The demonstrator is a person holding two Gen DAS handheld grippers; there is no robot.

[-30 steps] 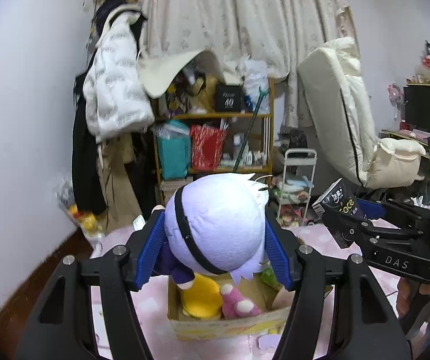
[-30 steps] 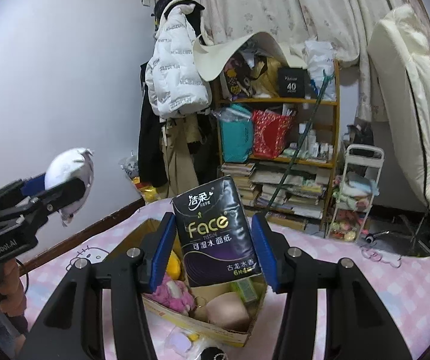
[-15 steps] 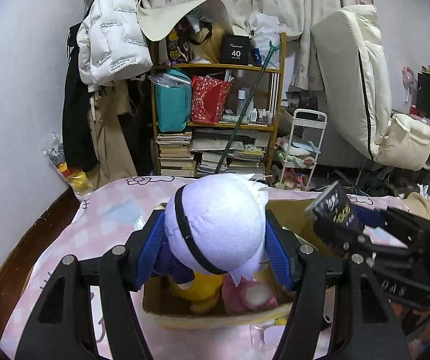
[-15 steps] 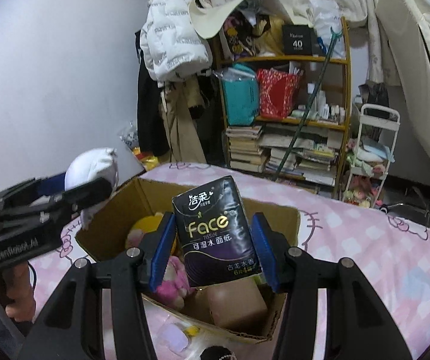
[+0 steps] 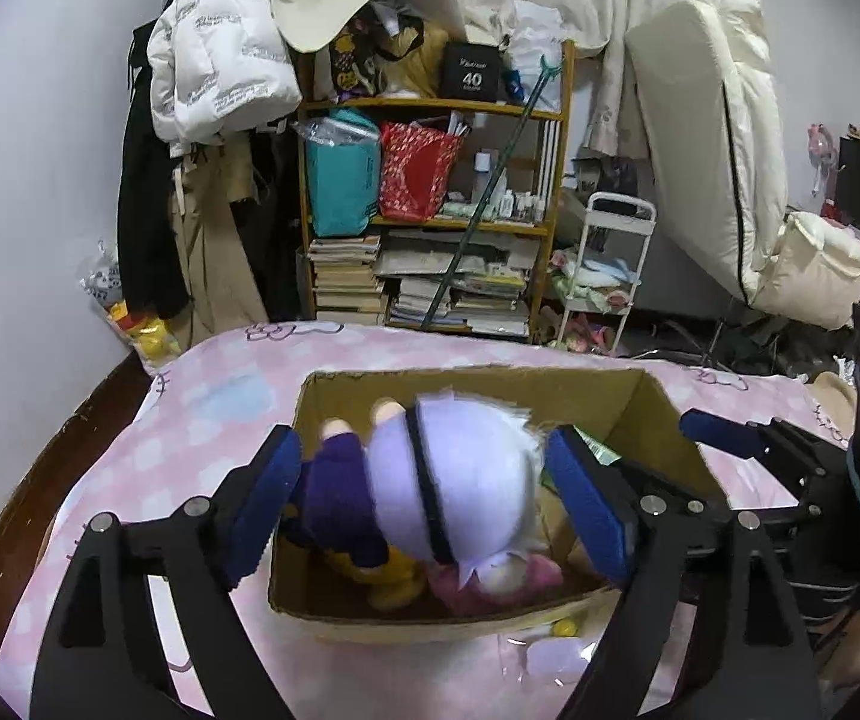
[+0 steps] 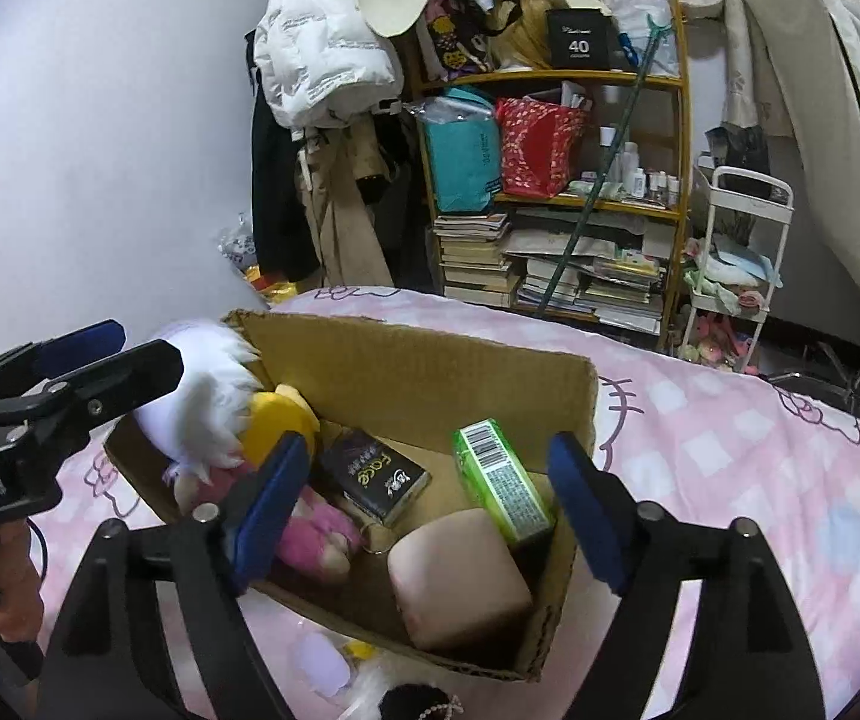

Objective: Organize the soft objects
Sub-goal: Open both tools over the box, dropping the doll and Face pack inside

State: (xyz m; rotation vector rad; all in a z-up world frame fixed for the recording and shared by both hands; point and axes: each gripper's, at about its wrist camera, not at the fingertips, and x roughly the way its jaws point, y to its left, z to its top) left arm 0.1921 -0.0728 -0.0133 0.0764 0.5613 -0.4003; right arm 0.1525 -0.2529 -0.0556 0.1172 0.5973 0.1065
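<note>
An open cardboard box (image 5: 478,387) (image 6: 405,360) sits on the pink bed. My left gripper (image 5: 430,498) is open over the box; the white-haired plush doll (image 5: 460,486) (image 6: 201,408) lies between its fingers, tipping onto a yellow toy (image 5: 393,582) and a pink plush (image 6: 309,534). My right gripper (image 6: 430,498) is open and empty above the box. The black tissue pack (image 6: 375,474) lies on the box floor beside a green pack (image 6: 502,480) and a beige soft block (image 6: 460,576).
A cluttered bookshelf (image 5: 448,210), hanging coats (image 5: 207,90), a white trolley (image 5: 604,264) and a leaning mattress (image 5: 706,120) stand behind the bed. Small items (image 6: 405,702) lie on the pink sheet (image 6: 730,450) in front of the box.
Both grippers lowered toward the box and opened. The black tissue pack dropped from the right gripper into the box. The doll slipped from the left gripper's hold and tilted into the box.
</note>
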